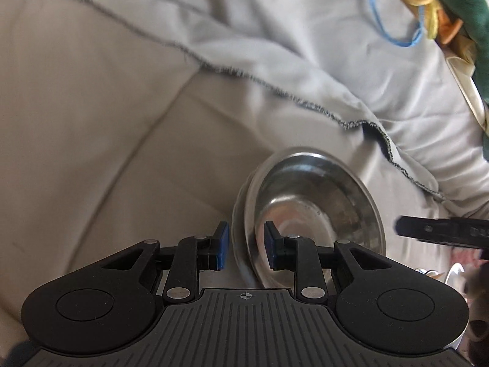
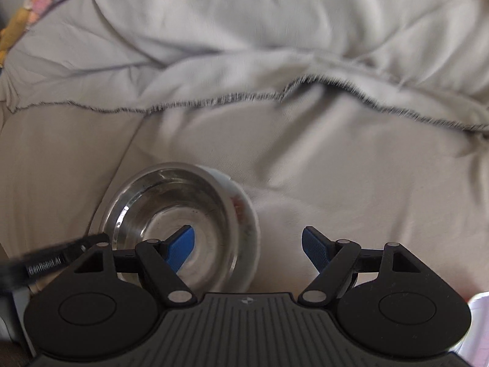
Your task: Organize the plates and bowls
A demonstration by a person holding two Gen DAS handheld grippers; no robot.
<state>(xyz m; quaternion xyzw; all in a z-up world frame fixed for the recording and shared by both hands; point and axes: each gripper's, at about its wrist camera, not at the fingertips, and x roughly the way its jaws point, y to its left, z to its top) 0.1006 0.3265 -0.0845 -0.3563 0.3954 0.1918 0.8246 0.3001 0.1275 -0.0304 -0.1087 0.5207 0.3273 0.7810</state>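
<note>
the steel bowl [image 1: 308, 214] sits tilted on the bed sheet [image 1: 107, 137], at about 1 o'clock from the left gripper [image 1: 246, 249]. its fingers are narrow, closed on the bowl's near rim, one pad inside and one outside. the right gripper [image 2: 248, 249] stands wide and empty beside it. the bowl looks light, stiff and slippery; the thin rim seems the best hold.

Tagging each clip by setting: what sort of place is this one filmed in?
Probably a bed or sofa in a home, not a kitchen. The steel bowls sit on soft beige quilted fabric, with a rumpled grey sheet behind and colourful cloth heaped at the edge.
</note>
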